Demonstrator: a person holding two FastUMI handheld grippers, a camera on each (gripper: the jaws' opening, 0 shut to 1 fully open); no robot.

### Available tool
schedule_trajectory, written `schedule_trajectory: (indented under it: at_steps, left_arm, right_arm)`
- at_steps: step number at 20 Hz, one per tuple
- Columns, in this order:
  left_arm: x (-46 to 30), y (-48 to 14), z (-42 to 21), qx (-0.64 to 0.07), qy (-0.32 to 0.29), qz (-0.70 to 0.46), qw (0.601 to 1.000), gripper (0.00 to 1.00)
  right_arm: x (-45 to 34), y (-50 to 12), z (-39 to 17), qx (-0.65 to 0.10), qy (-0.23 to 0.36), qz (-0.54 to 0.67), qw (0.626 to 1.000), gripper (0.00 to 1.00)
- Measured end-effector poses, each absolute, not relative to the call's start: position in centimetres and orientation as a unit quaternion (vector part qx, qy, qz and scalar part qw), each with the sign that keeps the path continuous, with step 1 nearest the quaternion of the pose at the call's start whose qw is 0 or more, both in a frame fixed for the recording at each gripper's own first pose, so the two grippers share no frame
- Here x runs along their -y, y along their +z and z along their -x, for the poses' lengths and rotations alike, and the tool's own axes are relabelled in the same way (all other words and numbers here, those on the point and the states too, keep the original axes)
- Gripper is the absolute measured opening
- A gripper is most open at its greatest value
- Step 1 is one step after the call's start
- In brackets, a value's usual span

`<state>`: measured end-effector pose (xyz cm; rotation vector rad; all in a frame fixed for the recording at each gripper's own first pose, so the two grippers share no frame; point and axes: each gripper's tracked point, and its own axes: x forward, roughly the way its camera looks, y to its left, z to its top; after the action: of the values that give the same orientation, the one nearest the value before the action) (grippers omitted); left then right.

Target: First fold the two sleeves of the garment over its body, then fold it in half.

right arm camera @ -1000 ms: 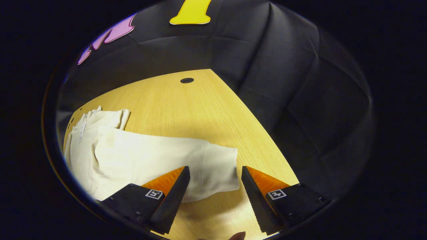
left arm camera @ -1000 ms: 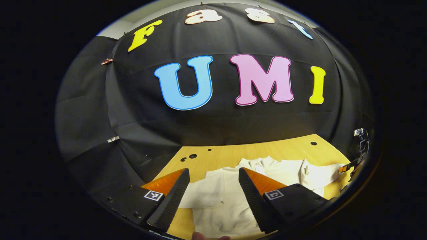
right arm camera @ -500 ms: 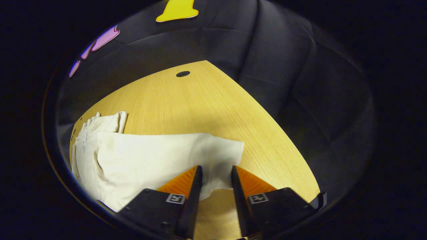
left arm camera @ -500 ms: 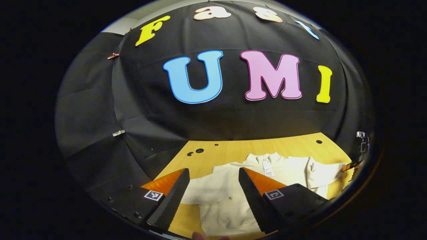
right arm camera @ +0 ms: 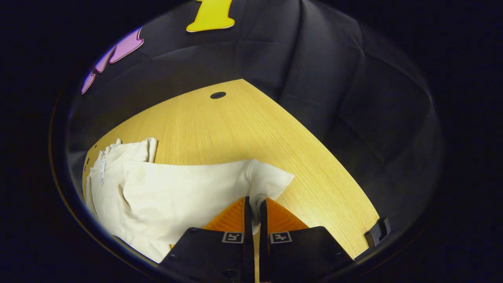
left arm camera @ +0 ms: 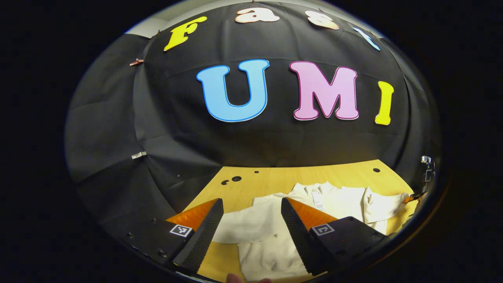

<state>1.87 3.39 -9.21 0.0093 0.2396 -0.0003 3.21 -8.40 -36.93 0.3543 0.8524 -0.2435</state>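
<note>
A cream long-sleeved garment [left arm camera: 334, 200] lies flat on the wooden table [left arm camera: 275, 181], collar toward the back wall. In the right gripper view its sleeve [right arm camera: 188, 188] stretches across the table [right arm camera: 220, 129], and my right gripper [right arm camera: 252, 204] is shut on the cuff end, which bunches up between the fingers. In the left gripper view my left gripper [left arm camera: 251, 214] hovers open above the other sleeve [left arm camera: 243, 224], which lies spread on the table between and beyond the fingers. The right gripper's tips [left arm camera: 412, 196] show far off at the right edge of that view.
Black cloth walls close the table on the back and both sides. Small dark holes [left arm camera: 235, 179] dot the table's far left corner, and another hole [right arm camera: 218, 95] sits at the far right corner. Bare wood lies beyond the garment.
My right gripper has gone from wide open around the cuff to shut on it, pinching the cloth up. The left gripper has drifted slightly and stays open.
</note>
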Motion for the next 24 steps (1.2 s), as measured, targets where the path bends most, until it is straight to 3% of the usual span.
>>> schedule_trajectory:
  at_steps: [11, 24]
  left_arm:
    - [-5.2, -10.6, -3.1, -0.110, -0.038, 0.015, 0.993, 0.95]
    - [-10.0, -11.1, -3.2, -0.092, -0.033, 0.024, 0.995, 0.94]
  right_arm:
    - [2.6, -23.7, -2.2, -0.292, -0.093, -0.192, 0.932, 0.09]
    - [-15.3, -17.4, -1.4, -0.261, 0.026, -0.158, 0.952, 0.09]
